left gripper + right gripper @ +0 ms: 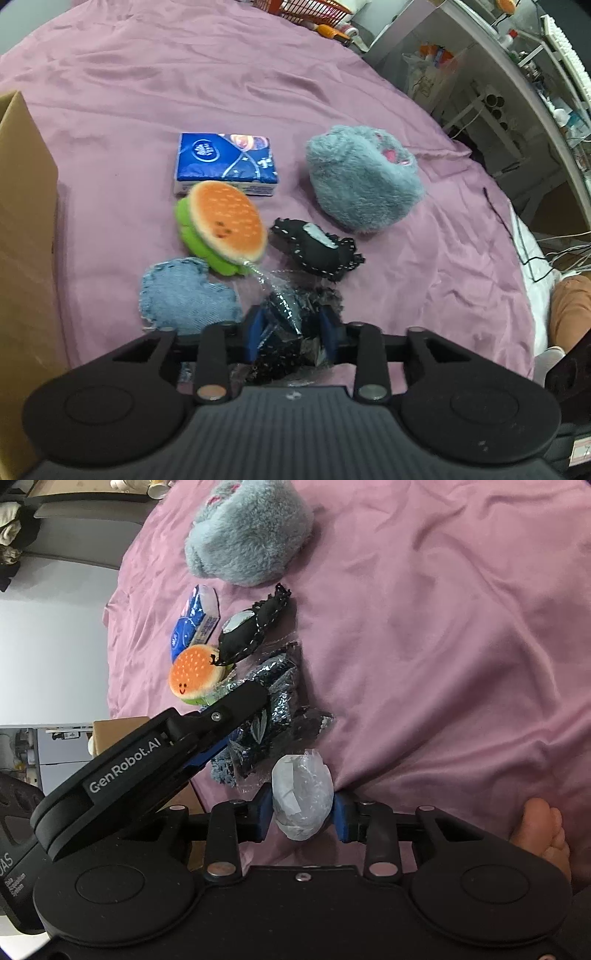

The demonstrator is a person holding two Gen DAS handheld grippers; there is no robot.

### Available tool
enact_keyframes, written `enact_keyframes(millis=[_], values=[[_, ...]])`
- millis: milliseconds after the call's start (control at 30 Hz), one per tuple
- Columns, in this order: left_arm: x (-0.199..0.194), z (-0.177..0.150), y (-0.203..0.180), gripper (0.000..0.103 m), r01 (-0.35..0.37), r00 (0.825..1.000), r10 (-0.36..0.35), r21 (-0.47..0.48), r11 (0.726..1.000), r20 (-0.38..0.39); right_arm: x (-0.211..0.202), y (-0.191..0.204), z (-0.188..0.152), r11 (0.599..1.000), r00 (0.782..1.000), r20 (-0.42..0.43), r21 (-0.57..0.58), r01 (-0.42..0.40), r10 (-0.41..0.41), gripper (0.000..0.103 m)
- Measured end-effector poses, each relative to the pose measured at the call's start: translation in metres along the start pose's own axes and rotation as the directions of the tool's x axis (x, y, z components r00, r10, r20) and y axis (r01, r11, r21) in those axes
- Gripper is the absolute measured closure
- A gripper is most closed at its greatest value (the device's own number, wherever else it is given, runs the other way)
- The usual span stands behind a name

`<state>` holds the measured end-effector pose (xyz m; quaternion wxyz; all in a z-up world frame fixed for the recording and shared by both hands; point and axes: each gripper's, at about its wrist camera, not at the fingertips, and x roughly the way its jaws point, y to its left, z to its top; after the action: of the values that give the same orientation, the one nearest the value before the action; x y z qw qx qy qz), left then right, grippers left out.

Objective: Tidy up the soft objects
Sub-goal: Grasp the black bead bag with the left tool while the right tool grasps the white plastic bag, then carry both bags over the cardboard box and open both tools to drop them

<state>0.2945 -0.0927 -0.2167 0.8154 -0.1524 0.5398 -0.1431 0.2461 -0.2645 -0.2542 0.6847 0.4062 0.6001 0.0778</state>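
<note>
The left tongs pinch a crinkly clear bag of dark cloth and the right tongs squeeze a white plastic-wrapped bundle, so slippery wrap could slide out onto the purple bed sheet.

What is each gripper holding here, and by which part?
Left gripper: shut on the dark item in clear plastic wrap, at its near end. Right gripper: shut on the white wrapped bundle, across its sides.

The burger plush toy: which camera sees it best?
The left wrist view: the burger plush lies near centre, bun and green edge unobstructed. In the right wrist view it is smaller, partly covered by the black plush and left gripper.
</note>
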Motion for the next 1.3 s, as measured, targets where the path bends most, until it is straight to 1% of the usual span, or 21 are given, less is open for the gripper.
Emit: enact_keyframes(millis=[100, 233, 333, 533, 700, 800, 933, 1000, 1133, 1200, 1300], values=[[-0.008, -0.002, -0.005, 0.079, -0.001, 1.0, 0.001, 0.007, 1.0, 0.022, -0.008, 0.003, -0.003, 1.0, 1.0, 0.017, -0.028, 0.0, 0.0, 0.071], [-0.022, -0.005, -0.008, 0.08, 0.009, 0.998, -0.008, -0.004, 1.0, 0.069, -0.018, 0.009, -0.008, 0.997, 0.998, 0.057, -0.07, 0.028, -0.024, 0.071], [-0.037, -0.008, -0.007, 0.08, 0.018, 0.995, -0.016, -0.015, 1.0, 0.102, -0.028, 0.016, -0.012, 0.993, 0.994, 0.105, -0.105, 0.052, -0.041, 0.071], [-0.072, -0.01, -0.007, 0.08, 0.05, 0.984, -0.044, -0.03, 0.998, 0.174, -0.042, 0.028, -0.024, 0.986, 0.984, 0.164, -0.14, 0.088, -0.065, 0.071], [-0.097, -0.015, 0.0, 0.08, 0.066, 0.973, -0.056, -0.039, 0.997, 0.223, -0.051, 0.046, -0.035, 0.977, 0.972, 0.224, -0.177, 0.115, -0.074, 0.071], [-0.112, -0.018, 0.009, 0.08, 0.073, 0.967, -0.056, -0.061, 0.995, 0.25, -0.055, 0.058, -0.04, 0.974, 0.966, 0.25, -0.198, 0.112, -0.06, 0.071], [-0.134, -0.02, 0.028, 0.08, 0.065, 0.956, -0.029, -0.114, 0.991, 0.291, -0.059, 0.078, -0.047, 0.967, 0.957, 0.289, -0.228, 0.11, -0.041, 0.071], [-0.146, -0.02, 0.037, 0.08, 0.054, 0.953, -0.013, -0.13, 0.99, 0.304, -0.059, 0.088, -0.051, 0.965, 0.953, 0.303, -0.245, 0.097, -0.019, 0.071], [-0.171, -0.019, 0.048, 0.08, 0.029, 0.939, 0.013, -0.116, 0.993, 0.345, -0.056, 0.107, -0.055, 0.962, 0.948, 0.317, -0.267, 0.058, 0.031, 0.071], [-0.181, -0.019, 0.057, 0.08, 0.017, 0.93, 0.035, -0.138, 0.99, 0.366, -0.054, 0.117, -0.057, 0.958, 0.944, 0.326, -0.283, 0.047, 0.05, 0.072], [-0.191, -0.019, 0.072, 0.08, 0.021, 0.922, 0.047, -0.173, 0.985, 0.384, -0.051, 0.135, -0.059, 0.945, 0.937, 0.343, -0.323, 0.046, 0.072, 0.072]])
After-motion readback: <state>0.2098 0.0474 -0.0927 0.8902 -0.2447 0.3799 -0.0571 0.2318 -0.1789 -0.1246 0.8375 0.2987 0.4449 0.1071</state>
